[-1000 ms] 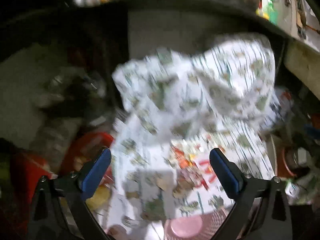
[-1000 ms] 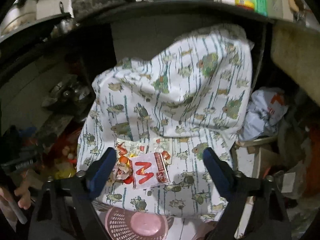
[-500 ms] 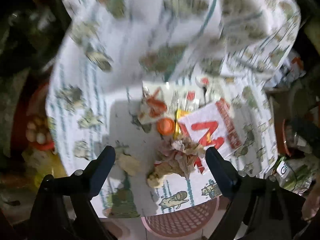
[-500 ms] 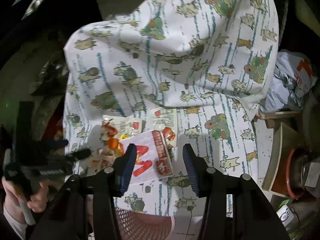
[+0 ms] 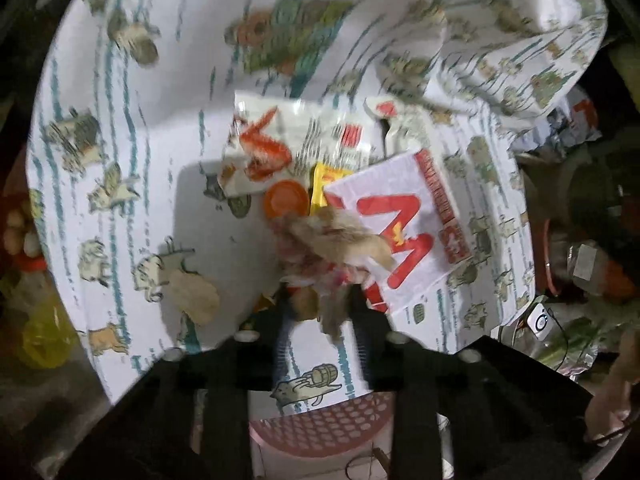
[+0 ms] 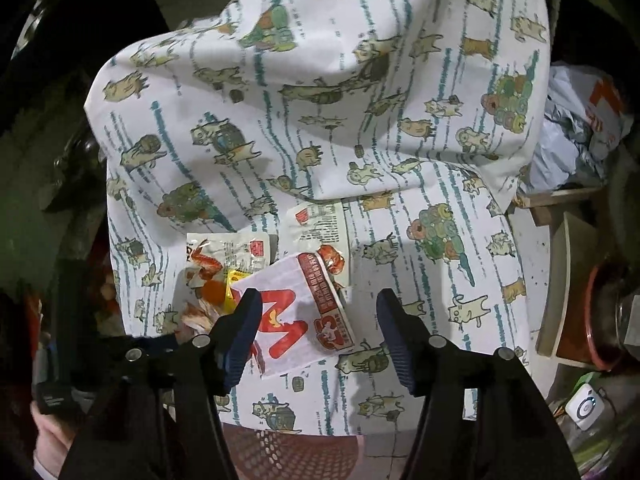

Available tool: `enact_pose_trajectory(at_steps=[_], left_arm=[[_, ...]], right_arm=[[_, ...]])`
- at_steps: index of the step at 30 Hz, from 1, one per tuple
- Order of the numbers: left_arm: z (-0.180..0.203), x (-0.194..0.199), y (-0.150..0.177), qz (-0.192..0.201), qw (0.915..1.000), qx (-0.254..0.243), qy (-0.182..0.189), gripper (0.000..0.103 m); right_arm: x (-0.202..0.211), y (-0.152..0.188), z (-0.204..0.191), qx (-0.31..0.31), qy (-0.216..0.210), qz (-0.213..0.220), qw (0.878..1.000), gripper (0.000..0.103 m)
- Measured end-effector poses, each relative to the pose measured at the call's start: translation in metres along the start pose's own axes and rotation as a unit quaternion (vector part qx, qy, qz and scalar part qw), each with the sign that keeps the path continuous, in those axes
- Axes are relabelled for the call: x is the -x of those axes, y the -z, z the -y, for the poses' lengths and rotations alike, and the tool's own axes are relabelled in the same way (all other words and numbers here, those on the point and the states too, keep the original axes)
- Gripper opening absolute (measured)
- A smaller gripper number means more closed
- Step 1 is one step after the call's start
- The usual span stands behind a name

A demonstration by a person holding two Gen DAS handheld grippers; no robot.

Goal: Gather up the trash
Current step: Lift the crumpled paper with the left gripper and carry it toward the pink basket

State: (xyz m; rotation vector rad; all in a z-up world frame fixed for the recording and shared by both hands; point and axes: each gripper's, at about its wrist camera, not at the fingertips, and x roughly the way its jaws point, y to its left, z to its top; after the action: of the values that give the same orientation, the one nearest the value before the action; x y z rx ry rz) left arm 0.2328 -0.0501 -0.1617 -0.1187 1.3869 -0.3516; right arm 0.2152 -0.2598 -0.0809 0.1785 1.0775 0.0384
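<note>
A pile of trash lies on a cat-print cloth point(image 5: 120, 80): a white wrapper with a red M point(image 5: 404, 216), a snack wrapper with a red print point(image 5: 280, 148), an orange cap point(image 5: 286, 202) and a crumpled brownish wad point(image 5: 336, 240). My left gripper point(image 5: 322, 312) points steeply down, its jaws closing narrow with the wad pinched between them. In the right wrist view my right gripper point(image 6: 320, 320) hovers over the white wrapper point(image 6: 296, 320), jaws opening, one finger on either side of it and the pads off it.
A beige scrap point(image 5: 194, 294) lies left of the pile. A pink perforated basket point(image 6: 292, 456) shows under the cloth's near edge. A grey plastic bag point(image 6: 572, 136), a red-rimmed pot point(image 6: 600, 320) and a white device point(image 6: 584, 406) crowd the right side.
Both grippers came down close over the trash pile. The left jaws went from wide apart to narrow around the wad. The right jaws narrowed, then widened a little.
</note>
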Motion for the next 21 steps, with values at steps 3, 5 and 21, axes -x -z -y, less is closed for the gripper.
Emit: enact_pose_trajectory(at_steps=[3, 5, 21], left_arm=[[-0.003, 0.022, -0.001, 0.029, 0.9996, 0.001, 0.005, 0.02], [-0.011, 0.04, 0.001, 0.051, 0.9987, 0.005, 0.006, 0.019], [-0.064, 0.102, 0.014, 0.174, 0.9744, 0.025, -0.141, 0.019]], right_arm=[[0.0, 0.003, -0.01, 0.003, -0.01, -0.002, 1.0, 0.062], [-0.002, 0.004, -0.016, -0.001, -0.021, -0.007, 1.0, 0.062], [-0.105, 0.051, -0.113, 0.029, -0.057, -0.168, 0.984, 0.05]])
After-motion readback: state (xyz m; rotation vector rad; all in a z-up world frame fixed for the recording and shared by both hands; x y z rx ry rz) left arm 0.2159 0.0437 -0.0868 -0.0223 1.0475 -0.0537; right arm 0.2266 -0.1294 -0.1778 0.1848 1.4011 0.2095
